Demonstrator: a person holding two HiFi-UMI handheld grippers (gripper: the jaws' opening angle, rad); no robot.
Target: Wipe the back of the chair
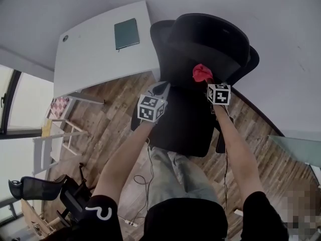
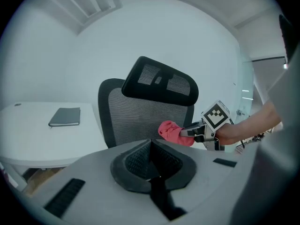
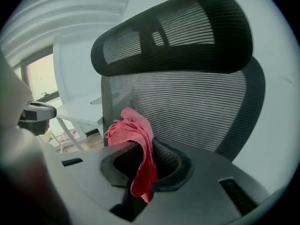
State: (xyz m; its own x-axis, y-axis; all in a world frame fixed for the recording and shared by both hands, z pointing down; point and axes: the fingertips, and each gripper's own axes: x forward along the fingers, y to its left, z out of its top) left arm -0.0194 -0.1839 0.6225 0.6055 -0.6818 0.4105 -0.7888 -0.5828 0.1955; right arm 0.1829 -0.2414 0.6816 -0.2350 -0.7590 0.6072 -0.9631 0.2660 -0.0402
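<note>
Right claw (image 3: 145, 168) clenches a red cloth (image 3: 134, 129) by the black mesh chair back (image 3: 197, 107); left claw (image 2: 152, 165) clenched empty.

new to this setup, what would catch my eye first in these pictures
The red cloth stands out most: the right gripper pinches it and holds it close to the mesh back of the black chair, though contact cannot be told. The left gripper is shut on nothing, off to its left. Beside the chair, a dark notebook lies on a white desk.
</note>
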